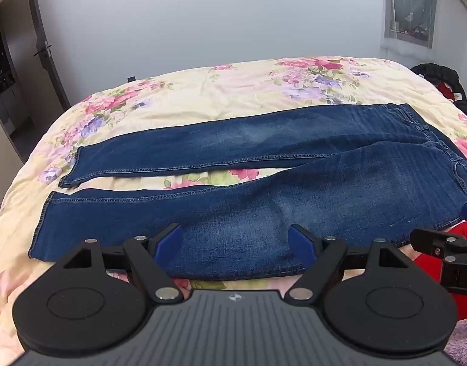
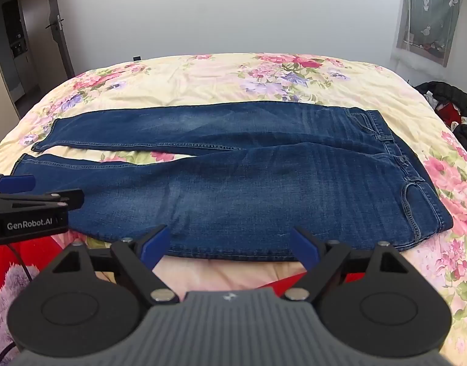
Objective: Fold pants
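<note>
We see the jeans [image 1: 264, 189] lying flat on the bed [image 1: 218, 91], face up. They stretch long ways from side to side across the bed. The waist [image 2: 395, 152] points to our right and the leg ends [image 1: 56, 201] point to our left. The two legs lie side by side and split apart a bit near the ends, so a strip of flowery cover shows between them. The far leg sits a little shorter than the near leg.

Our left claw [image 1: 235, 239] hangs just above the near leg, with its blue fingers [image 1: 169, 238] spread wide and nothing between them. Our right claw [image 2: 230, 242] hangs at the near edge of the jeans, closer to the waist, and it is spread wide too, holding nothing.

Past the jeans, the bed runs up to a plain wall [image 2: 218, 9]. A door [image 2: 55, 24] stands beyond the leg ends. A window [image 2: 428, 12] and a dark heap of clothes [image 2: 450, 103] sit beyond the waist. Something red [image 2: 32, 256] and something fuzzy and purple [image 2: 4, 299] lie near us, below the jeans.
</note>
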The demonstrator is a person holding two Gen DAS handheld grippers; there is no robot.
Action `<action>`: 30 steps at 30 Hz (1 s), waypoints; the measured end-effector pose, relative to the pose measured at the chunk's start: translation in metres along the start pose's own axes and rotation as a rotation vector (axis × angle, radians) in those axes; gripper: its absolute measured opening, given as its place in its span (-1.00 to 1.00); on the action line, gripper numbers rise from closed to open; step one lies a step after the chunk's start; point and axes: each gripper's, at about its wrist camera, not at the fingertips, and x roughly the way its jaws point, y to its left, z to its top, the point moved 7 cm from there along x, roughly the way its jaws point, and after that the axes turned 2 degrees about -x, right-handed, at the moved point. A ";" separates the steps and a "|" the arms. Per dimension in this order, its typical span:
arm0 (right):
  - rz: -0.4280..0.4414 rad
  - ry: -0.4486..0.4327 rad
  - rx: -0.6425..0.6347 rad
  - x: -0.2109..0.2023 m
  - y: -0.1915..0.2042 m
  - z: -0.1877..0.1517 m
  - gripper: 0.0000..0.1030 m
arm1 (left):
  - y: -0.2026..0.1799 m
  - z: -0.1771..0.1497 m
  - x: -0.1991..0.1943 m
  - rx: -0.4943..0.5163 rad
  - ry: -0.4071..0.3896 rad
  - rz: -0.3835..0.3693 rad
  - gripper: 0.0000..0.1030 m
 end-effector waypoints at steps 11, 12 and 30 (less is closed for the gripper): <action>-0.001 0.003 0.000 0.002 0.000 -0.001 0.59 | 0.000 0.001 -0.003 0.001 -0.010 -0.007 0.74; -0.002 0.001 -0.002 0.001 0.000 -0.002 0.59 | 0.000 0.001 -0.003 0.003 -0.009 -0.008 0.74; -0.001 0.001 0.001 0.001 0.003 -0.003 0.59 | -0.003 0.000 -0.004 0.001 -0.012 -0.009 0.74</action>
